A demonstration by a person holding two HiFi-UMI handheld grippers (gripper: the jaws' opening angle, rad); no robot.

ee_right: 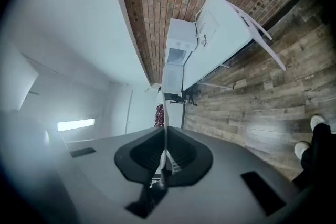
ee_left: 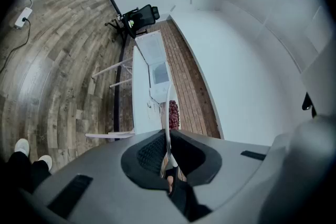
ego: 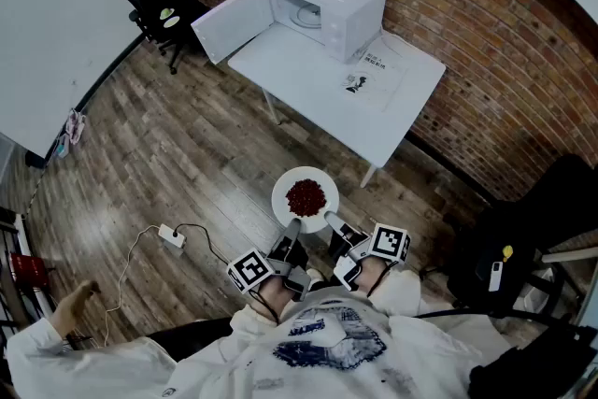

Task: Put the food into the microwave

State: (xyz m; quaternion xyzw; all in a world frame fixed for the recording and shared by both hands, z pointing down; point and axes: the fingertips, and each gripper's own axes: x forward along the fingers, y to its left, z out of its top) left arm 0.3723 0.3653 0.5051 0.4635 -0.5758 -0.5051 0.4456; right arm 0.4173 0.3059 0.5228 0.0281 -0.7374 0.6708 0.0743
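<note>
The left gripper (ego: 292,229), nearly closed, pinches the near rim of the plate (ego: 280,203) of red food (ego: 306,197). The right gripper (ego: 330,221) pinches it likewise. The open microwave (ego: 341,5) sits at the table's (ego: 318,79) far-left corner, well apart.

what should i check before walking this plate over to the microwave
1. left claw shut on the plate rim: ok
2. right claw shut on the same rim: ok
3. food heaped mid-plate, away from the rim: ok
4. microwave with its door swung open: ok
5. room inside for the plate: cannot tell, only part of the cavity shows
6. power strip and its cable lie off to the left, not between you and the table: ok
</note>
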